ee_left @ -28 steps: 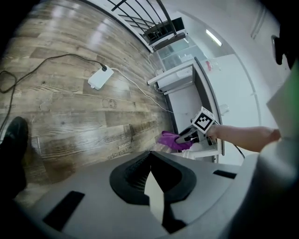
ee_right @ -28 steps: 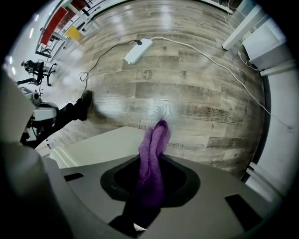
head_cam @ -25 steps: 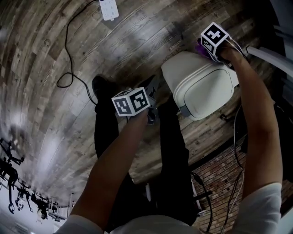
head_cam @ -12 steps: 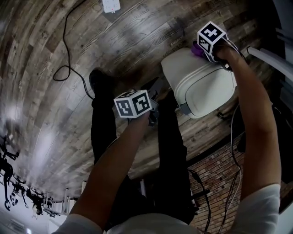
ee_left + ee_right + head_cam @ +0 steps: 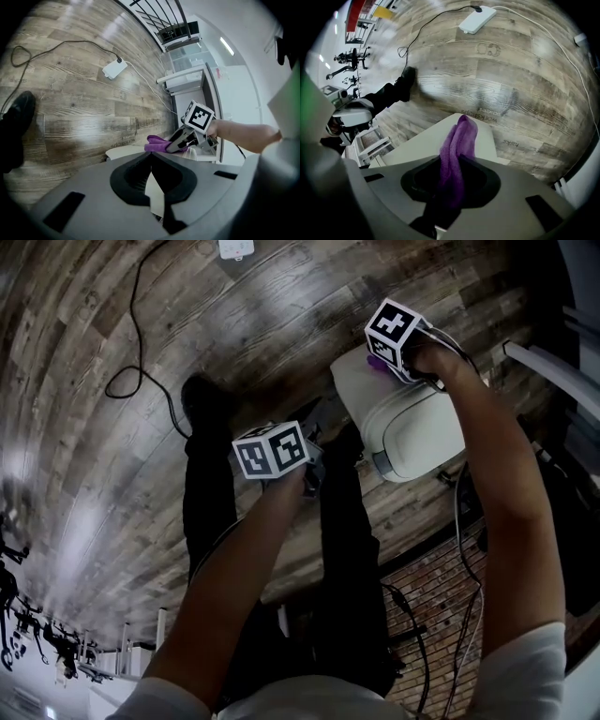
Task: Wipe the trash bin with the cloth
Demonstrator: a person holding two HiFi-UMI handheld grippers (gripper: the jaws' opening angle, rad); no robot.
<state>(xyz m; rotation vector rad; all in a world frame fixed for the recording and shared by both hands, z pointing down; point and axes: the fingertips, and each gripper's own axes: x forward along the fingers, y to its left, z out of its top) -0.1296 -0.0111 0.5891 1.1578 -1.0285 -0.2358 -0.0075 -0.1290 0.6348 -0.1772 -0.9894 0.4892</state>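
Note:
A white trash bin (image 5: 412, 432) stands on the wood floor at the right of the head view. My right gripper (image 5: 382, 357) is at the bin's far left corner, shut on a purple cloth (image 5: 374, 361) that rests on the lid. In the right gripper view the cloth (image 5: 462, 136) runs out from between the jaws onto the pale lid (image 5: 424, 140). My left gripper (image 5: 313, 476) hangs beside the bin's near left side, shut and holding nothing. Its own view shows the right gripper (image 5: 176, 145), the cloth (image 5: 157, 142) and the bin's edge (image 5: 124, 151) ahead.
A white power strip (image 5: 236, 247) with a black cable (image 5: 127, 381) lies on the floor beyond. The person's black shoe (image 5: 199, 397) and legs are left of the bin. A brick wall (image 5: 441, 568) runs behind it. White shelving (image 5: 185, 79) stands further off.
My right gripper has slid the cloth leftward across the lid, from the far right corner to the far left corner. The left gripper has barely moved.

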